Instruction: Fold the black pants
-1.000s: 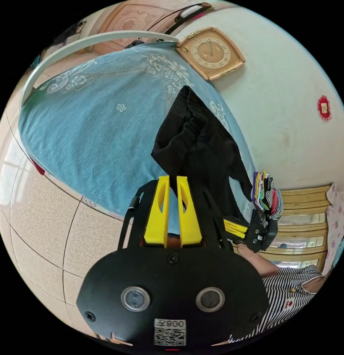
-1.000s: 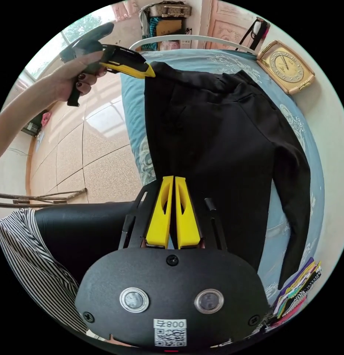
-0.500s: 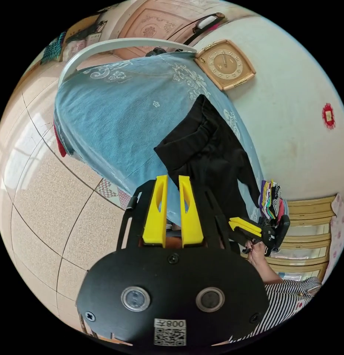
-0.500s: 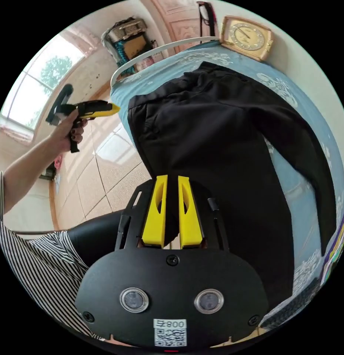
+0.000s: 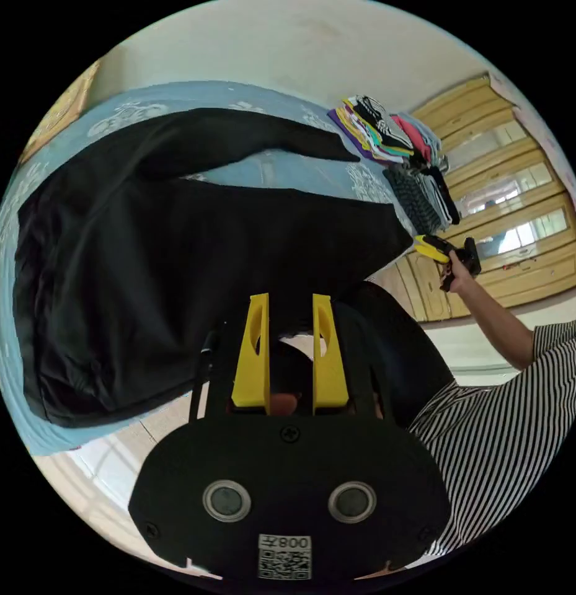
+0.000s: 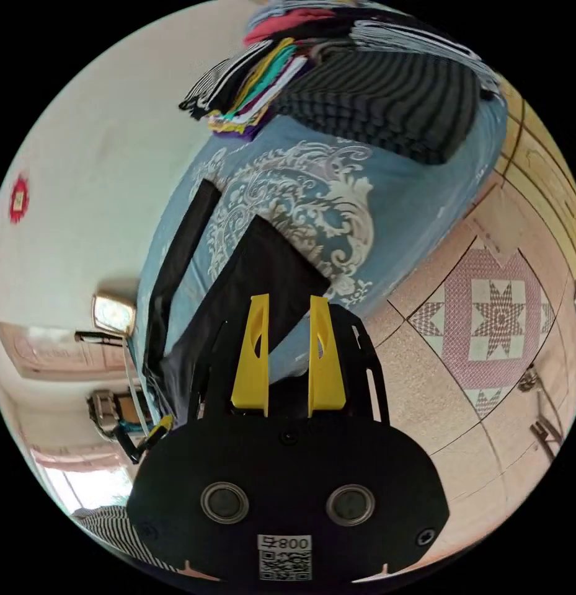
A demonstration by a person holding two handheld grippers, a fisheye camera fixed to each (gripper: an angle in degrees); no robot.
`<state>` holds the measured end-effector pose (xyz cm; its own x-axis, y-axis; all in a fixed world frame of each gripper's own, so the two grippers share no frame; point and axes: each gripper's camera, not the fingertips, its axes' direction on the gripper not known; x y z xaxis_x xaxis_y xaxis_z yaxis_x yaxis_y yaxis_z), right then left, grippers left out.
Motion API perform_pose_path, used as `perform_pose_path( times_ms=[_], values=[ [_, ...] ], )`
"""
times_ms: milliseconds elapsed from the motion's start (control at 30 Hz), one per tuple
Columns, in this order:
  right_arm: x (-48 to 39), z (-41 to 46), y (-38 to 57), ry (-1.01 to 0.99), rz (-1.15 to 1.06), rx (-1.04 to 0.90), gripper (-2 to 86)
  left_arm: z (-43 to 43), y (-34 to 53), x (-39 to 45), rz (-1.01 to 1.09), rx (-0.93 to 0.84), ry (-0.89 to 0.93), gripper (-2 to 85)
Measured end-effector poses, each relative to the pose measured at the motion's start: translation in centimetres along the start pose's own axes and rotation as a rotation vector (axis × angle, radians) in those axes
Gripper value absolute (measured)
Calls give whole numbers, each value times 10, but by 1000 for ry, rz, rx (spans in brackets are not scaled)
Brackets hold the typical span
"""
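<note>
In the left gripper view, the left gripper [image 5: 289, 304] is showing its 2 yellow jaws standing apart with nothing between them. Off to the side, the person's hand [image 5: 456, 273] is gripping the right gripper [image 5: 431, 246], the bare forearm reaching out from a striped sleeve [image 5: 536, 372]. In the right gripper view, the right gripper [image 6: 286, 304] is also holding its 2 jaws apart.

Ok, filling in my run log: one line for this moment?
black pants: spread flat on blue bedspread | left gripper: open, empty | right gripper: open, empty | folded clothes stack nearby
</note>
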<state>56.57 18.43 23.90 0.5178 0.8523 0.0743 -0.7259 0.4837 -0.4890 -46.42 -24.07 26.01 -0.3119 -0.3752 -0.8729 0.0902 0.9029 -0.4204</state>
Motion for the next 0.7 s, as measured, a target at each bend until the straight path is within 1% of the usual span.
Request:
perform_pose_path(
  times_ms=[67, 133, 200, 267, 367, 433, 467, 533, 567, 700],
  values=[
    [24, -8, -10, -34, 56, 8, 101, 30, -13, 6, 47, -62, -31, 101],
    [35, -8, -17, -56, 79, -28, 97, 65, -23, 7, 78, -124, -86, 95],
    [42, -7, -22, -65, 99, -64, 88, 84, -27, 3, 78, -142, -124, 87],
    [49, -18, -27, -77, 112, -54, 72, 99, -30, -4, 71, -154, -114, 79],
    [47, -49, -31, -129, 43, -24, 52, 118, -32, -15, 55, -152, -134, 76],
    [45, -66, -33, -97, -9, -17, 48, 135, -34, -24, 47, -152, -136, 76],
    [48, -68, -36, -78, -29, -48, 48, 139, -34, -27, 44, -157, -134, 76],
    [57, -63, -43, -53, -15, -125, 53, 156, -36, -40, 18, -153, -109, 77],
    [63, -65, -47, -75, 12, -140, 57, 159, -37, -43, 10, -153, -101, 78],
    [65, -97, -50, -114, 42, -41, 65, 165, -44, -64, -19, -73, -82, 81]
  ],
)
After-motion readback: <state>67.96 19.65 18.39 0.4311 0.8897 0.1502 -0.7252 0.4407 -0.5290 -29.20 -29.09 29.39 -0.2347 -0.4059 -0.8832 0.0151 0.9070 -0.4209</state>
